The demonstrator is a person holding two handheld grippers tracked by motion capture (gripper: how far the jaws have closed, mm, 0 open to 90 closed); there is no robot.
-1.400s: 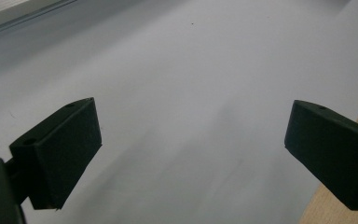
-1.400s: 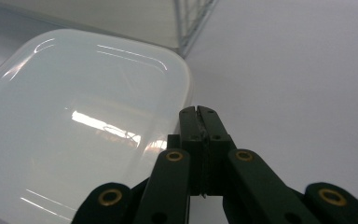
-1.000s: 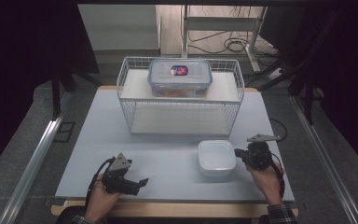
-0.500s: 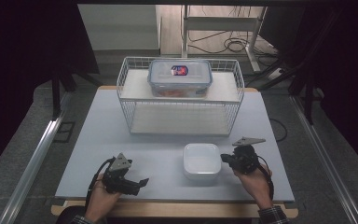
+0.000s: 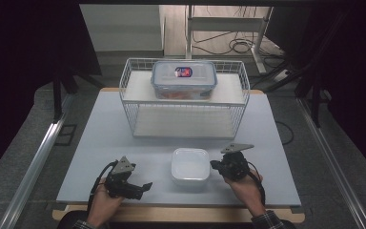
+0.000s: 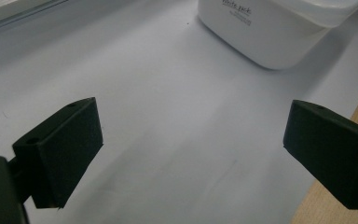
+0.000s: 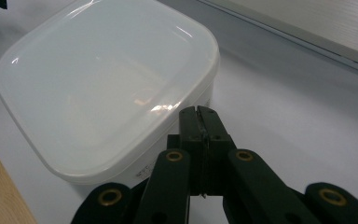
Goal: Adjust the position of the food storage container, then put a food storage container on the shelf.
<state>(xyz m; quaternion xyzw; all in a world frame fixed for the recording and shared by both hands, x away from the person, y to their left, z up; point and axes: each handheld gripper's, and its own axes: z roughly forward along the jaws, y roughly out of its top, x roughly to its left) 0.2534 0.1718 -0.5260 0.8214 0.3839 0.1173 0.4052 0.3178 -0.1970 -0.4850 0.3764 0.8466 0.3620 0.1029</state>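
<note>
Since the earlier frames the white lidded box (image 5: pixel 190 165) has slid leftward across the table (image 5: pixel 100 143), from the right part of the near edge to about the middle of it, and my right gripper (image 5: pixel 215 165) has travelled along with it, jaws pressed together with nothing between them and their tips at the box's right side; whether they actually touch the wall I cannot tell for certain, though in the right gripper view (image 7: pixel 199 113) they sit right against its near wall, just under the lid's rim. That box (image 7: pixel 107 84) stands flat and upright on the pale table top, lid on, in front of the white wire rack (image 5: pixel 186 100), well apart from it. On the rack's upper shelf rests a clear container with a blue-rimmed lid (image 5: pixel 184 78). My left gripper (image 5: pixel 145 186) has kept its place near the front left of the table, low over the surface, jaws spread wide and gripping nothing; in the left gripper view (image 6: pixel 191 144) the box (image 6: pixel 270 28) lies ahead of them, near but clear of both pads, with bare table between
</note>
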